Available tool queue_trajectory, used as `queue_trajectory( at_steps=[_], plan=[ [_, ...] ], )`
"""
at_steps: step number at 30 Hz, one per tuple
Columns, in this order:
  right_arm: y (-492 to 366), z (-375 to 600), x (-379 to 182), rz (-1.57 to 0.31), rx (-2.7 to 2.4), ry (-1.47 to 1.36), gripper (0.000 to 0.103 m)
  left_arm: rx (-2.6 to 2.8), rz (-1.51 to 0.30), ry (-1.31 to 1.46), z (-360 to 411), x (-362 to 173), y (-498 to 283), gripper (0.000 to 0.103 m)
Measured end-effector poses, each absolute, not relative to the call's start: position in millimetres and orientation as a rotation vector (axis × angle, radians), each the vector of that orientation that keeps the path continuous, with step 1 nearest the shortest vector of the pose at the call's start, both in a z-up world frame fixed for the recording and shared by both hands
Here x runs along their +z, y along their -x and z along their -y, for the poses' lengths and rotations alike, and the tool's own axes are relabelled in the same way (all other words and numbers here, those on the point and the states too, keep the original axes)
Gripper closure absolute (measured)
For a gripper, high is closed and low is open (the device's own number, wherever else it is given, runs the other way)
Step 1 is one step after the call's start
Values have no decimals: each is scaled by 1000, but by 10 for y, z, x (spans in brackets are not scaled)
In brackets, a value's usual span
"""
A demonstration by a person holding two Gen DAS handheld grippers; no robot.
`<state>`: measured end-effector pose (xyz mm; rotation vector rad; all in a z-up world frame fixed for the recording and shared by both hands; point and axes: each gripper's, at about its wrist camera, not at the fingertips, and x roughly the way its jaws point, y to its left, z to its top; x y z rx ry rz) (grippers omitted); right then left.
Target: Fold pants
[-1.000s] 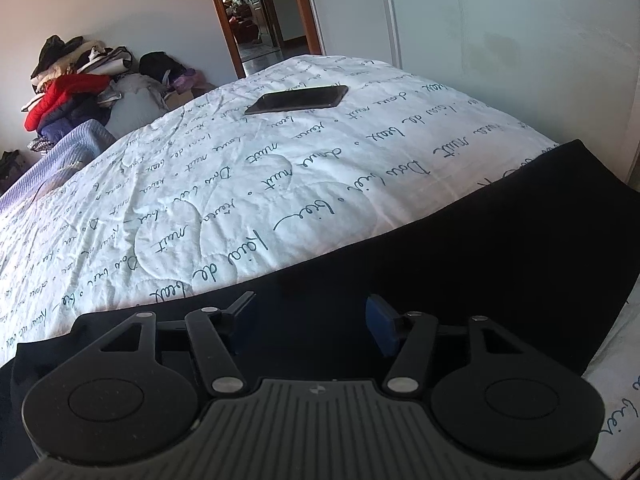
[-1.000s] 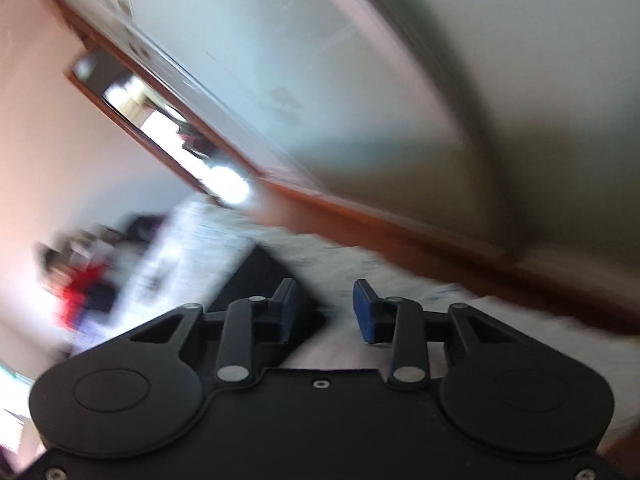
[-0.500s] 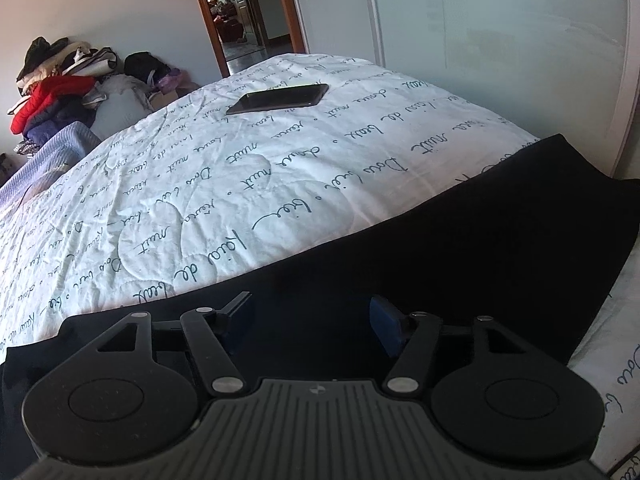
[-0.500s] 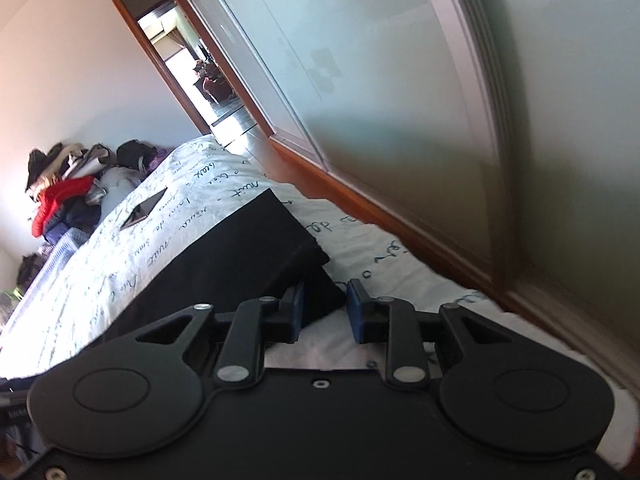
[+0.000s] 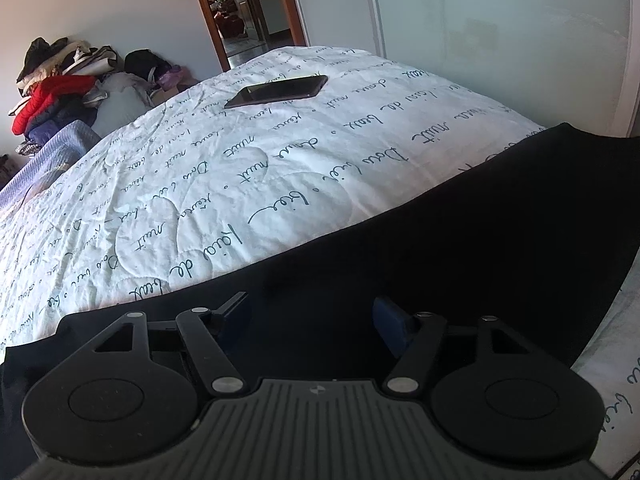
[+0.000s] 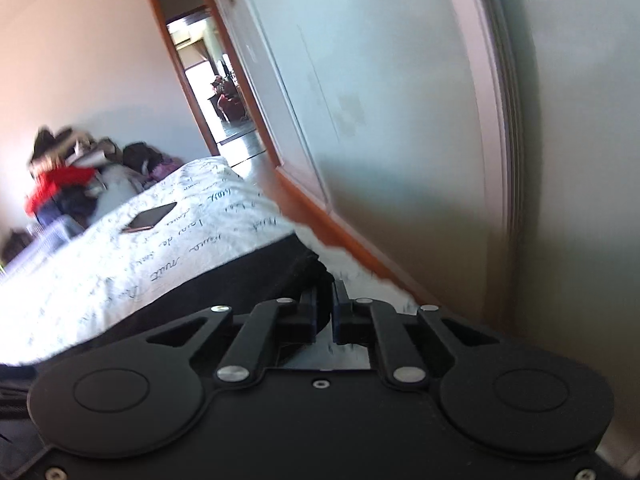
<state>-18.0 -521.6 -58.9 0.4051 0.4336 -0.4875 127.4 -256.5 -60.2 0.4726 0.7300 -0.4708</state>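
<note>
The black pants [image 5: 460, 240] lie flat along the near edge of the bed, on the white quilt with script lettering [image 5: 240, 152]. My left gripper [image 5: 310, 312] is open just above the pants' middle, blue pads wide apart. In the right wrist view the pants [image 6: 224, 284] run off to the left. My right gripper [image 6: 325, 312] has its jaws nearly together at the pants' right end corner, seemingly pinching the fabric; the view is blurred.
A dark phone [image 5: 276, 91] lies on the quilt at the far side. A pile of clothes [image 5: 60, 84] sits at the far left by the wall. An open doorway [image 5: 244, 8] and frosted wardrobe doors [image 5: 500, 32] stand beyond the bed.
My right gripper swung down to the pants' right end and its jaws closed from open to nearly shut on the corner. My left gripper stayed open over the pants, shifting slightly.
</note>
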Motion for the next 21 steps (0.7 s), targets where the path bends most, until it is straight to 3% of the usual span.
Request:
queue_trajectory(
  at_steps=[6, 8, 14, 18, 21],
  plan=[
    [74, 5253, -862, -575, -531, -375, 99, -448, -744, -461, 2482, -633, -1347, 28],
    [91, 5259, -786, -582, -553, -380, 89, -450, -729, -458, 2409, -571, -1356, 28],
    [210, 5121, -318, -393, -650, -283, 82, -311, -666, -470, 1943, -456, -1537, 19],
    [-465, 4603, -342, -570, -141, -249, 82, -194, -721, -456, 1627, -522, -1795, 19],
    [-979, 4113, -530, -701, -8, -55, 82, -195, -795, -428, 1504, -626, -1928, 19]
  ],
)
